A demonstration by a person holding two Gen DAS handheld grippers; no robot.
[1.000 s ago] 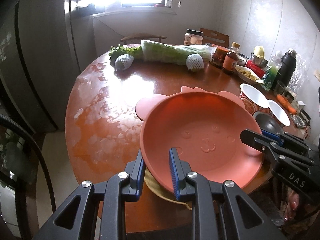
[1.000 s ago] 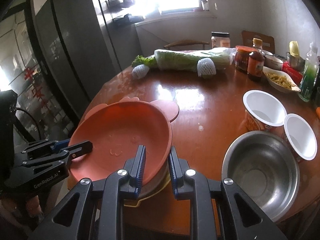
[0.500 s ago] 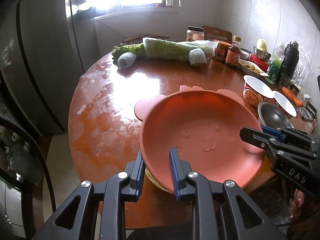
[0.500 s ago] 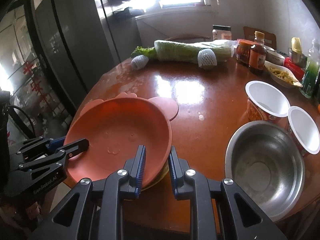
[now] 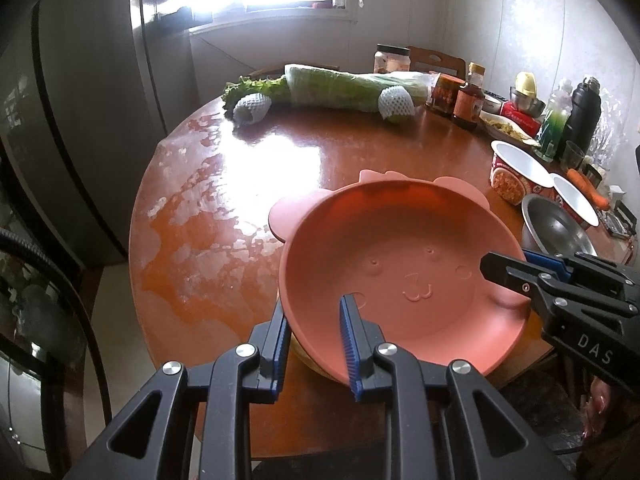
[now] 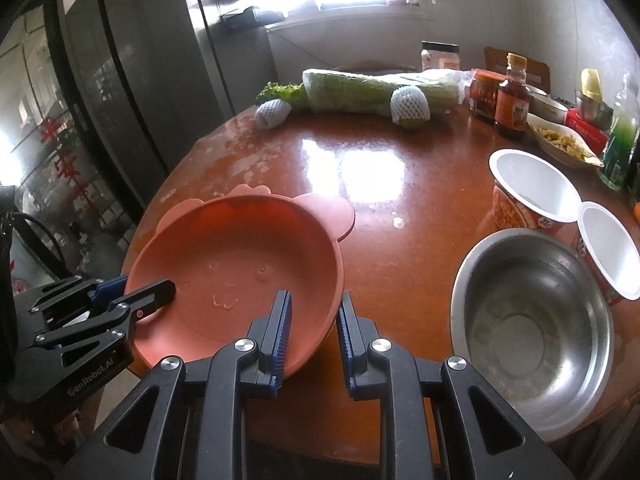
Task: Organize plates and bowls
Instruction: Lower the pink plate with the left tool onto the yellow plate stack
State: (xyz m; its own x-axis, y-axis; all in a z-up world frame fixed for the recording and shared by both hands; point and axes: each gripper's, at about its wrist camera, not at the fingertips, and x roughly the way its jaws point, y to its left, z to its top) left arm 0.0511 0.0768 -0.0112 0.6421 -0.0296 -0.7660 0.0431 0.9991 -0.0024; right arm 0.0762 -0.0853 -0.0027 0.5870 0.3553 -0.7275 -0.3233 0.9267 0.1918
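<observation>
Plate (image 5: 400,272) situation from my two wrist cams: it's a terracotta-pink plate with little ears and a smiley face pressed into the middle, sitting at the near edge of the round wooden table (image 5: 248,184). There's something yellowish peeking out right under the plate's near rim, can't tell what it is.

My left gripper (image 5: 314,344) has its jaws straddling the plate's near rim, one blue pad under the edge and one over it inside the dish. There's a visible gap between the pads, so I can't tell if it's actually pinching the rim.

My right gripper (image 6: 314,334) is on the opposite side of the plate, same deal: one pad over the inside of the rim, the other outside it, jaws spread with a gap, and I can't tell if they're clamped on anything.

Off to the right of the plate is a steel bowl (image 6: 532,304), and just beyond that bowl two white instant-noodle cups (image 6: 532,188), touching each other. On the far side of the table from the plate lies a wrapped cabbage (image 6: 376,90), with sauce jars and bottles (image 6: 512,102) beside it.
</observation>
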